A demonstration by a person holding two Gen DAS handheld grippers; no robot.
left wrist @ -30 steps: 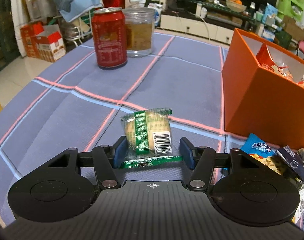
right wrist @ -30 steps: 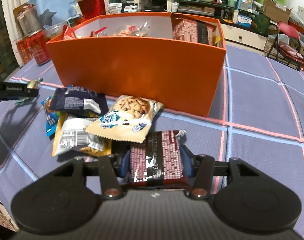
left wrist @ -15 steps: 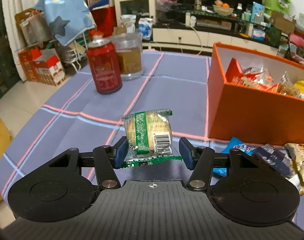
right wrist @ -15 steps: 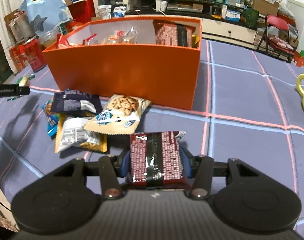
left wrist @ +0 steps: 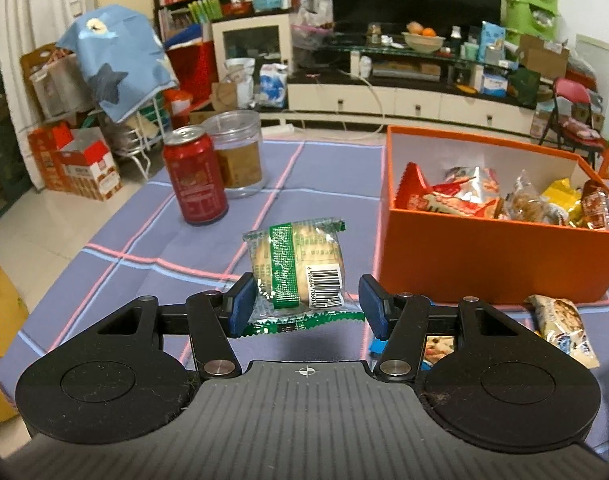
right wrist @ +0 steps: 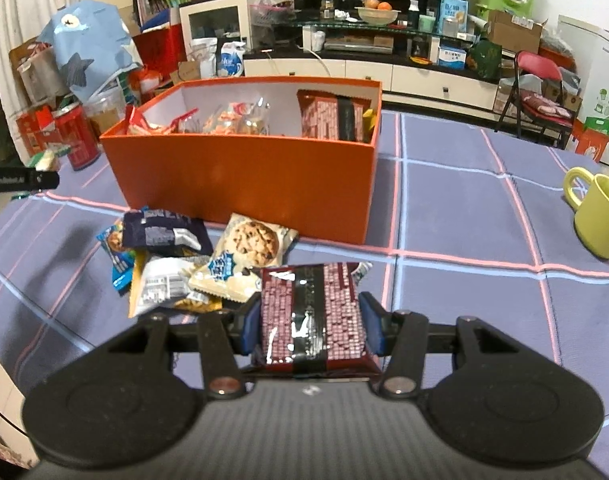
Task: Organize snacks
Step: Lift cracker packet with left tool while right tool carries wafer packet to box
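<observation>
My left gripper [left wrist: 304, 304] is shut on a green-wrapped biscuit pack [left wrist: 296, 264] and holds it above the table, left of the orange box [left wrist: 496, 256]. My right gripper [right wrist: 310, 328] is shut on a red-and-black patterned snack pack [right wrist: 312, 316], held above the table in front of the orange box [right wrist: 244, 184]. The box holds several snack packs. Loose packs lie in front of it: a cookie pack [right wrist: 244, 256], a dark pack [right wrist: 160, 234] and a white-and-yellow pack [right wrist: 164, 284]. The left gripper's tip [right wrist: 20, 180] shows at the right wrist view's left edge.
A red can [left wrist: 194, 176] and a clear jar [left wrist: 238, 152] stand at the back left of the purple checked tablecloth [left wrist: 116, 264]. A yellow-green mug [right wrist: 598, 212] stands at the right. A loose pack [left wrist: 560, 328] lies near the box's front corner.
Both grippers have risen with their packs, so the box's inside now shows. The left gripper has also moved toward the box.
</observation>
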